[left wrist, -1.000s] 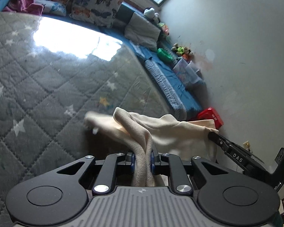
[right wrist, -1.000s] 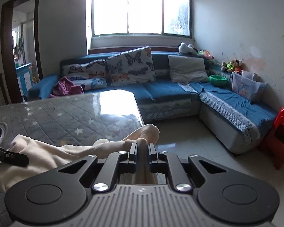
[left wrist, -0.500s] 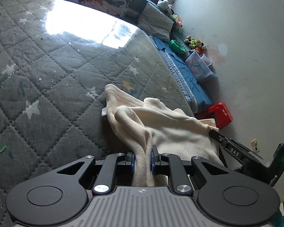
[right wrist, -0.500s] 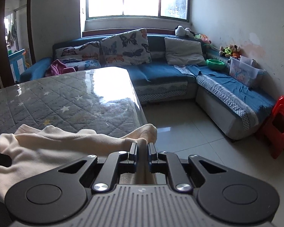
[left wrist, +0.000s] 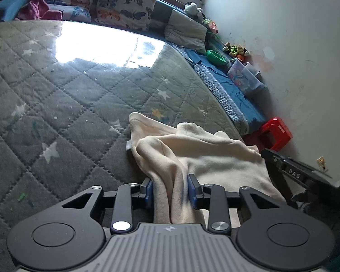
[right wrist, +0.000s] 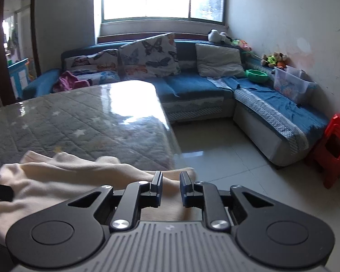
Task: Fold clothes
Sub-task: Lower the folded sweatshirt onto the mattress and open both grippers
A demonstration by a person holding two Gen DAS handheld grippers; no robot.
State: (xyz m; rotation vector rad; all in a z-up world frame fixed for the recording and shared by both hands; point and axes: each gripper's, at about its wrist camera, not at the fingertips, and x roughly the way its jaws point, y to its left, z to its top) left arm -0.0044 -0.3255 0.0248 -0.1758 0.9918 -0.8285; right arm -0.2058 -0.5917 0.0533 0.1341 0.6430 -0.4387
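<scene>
Once clamped, both claws (left wrist: 170, 189) (right wrist: 171, 187) newly parted.

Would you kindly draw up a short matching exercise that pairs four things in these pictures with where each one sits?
Things:
1. cream fleece garment
2. red plastic stool
3. green plastic bowl
4. pink crumpled cloth

Places:
A. on the tiled floor by the wall
B. on the grey quilted star-patterned table cover
C. at the left end of the blue corner sofa
D. on the sofa's right wing, near the clear plastic box

Pairs: 1-B, 2-A, 3-D, 4-C
</scene>
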